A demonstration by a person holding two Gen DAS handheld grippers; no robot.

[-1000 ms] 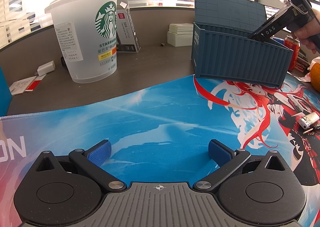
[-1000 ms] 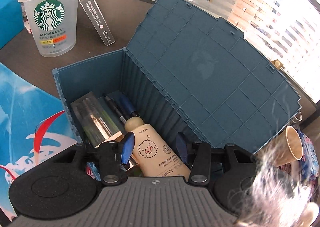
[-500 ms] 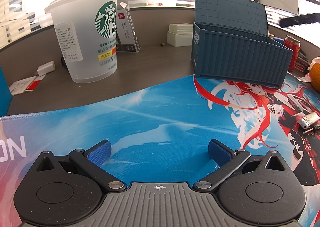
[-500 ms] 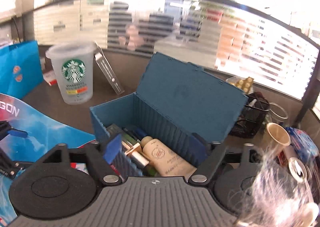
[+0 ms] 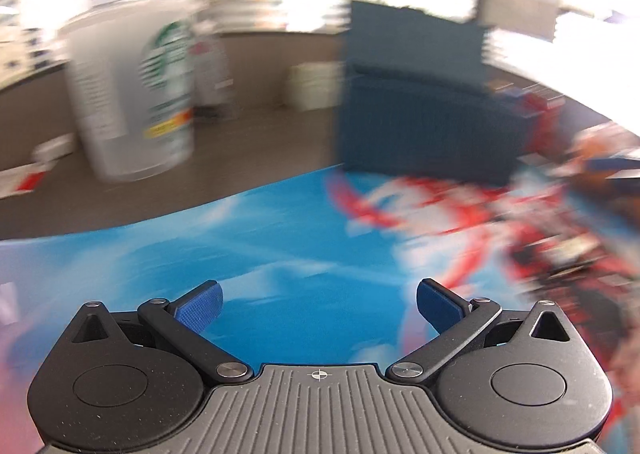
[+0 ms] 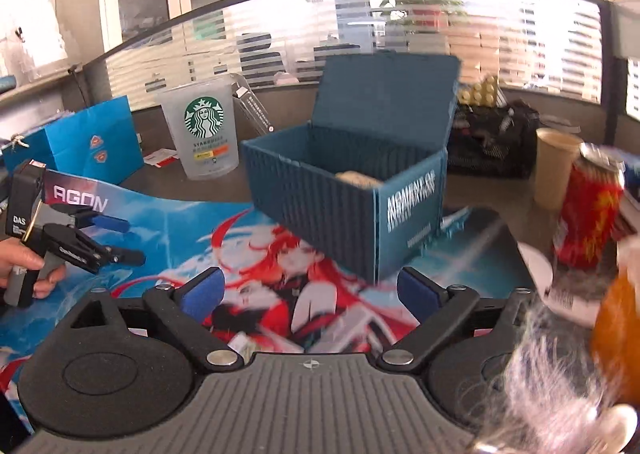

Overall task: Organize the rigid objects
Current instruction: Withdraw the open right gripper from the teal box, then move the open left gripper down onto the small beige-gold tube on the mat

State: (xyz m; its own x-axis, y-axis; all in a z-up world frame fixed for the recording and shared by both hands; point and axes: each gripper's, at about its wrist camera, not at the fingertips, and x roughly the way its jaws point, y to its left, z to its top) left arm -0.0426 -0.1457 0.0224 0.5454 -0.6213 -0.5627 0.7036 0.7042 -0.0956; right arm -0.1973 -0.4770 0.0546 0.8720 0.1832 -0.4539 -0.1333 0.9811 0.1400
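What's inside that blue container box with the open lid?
Inside the blue container box, only a beige rounded top shows above the front wall; everything lower is hidden by the walls.

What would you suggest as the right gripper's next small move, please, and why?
Probably lower the right gripper toward the small items lying on the mat just below its fingers. Its jaws have just been opening and nothing is between them, while the blue box beyond it stands with its lid up and things already inside. What those items are is too blurred to tell.
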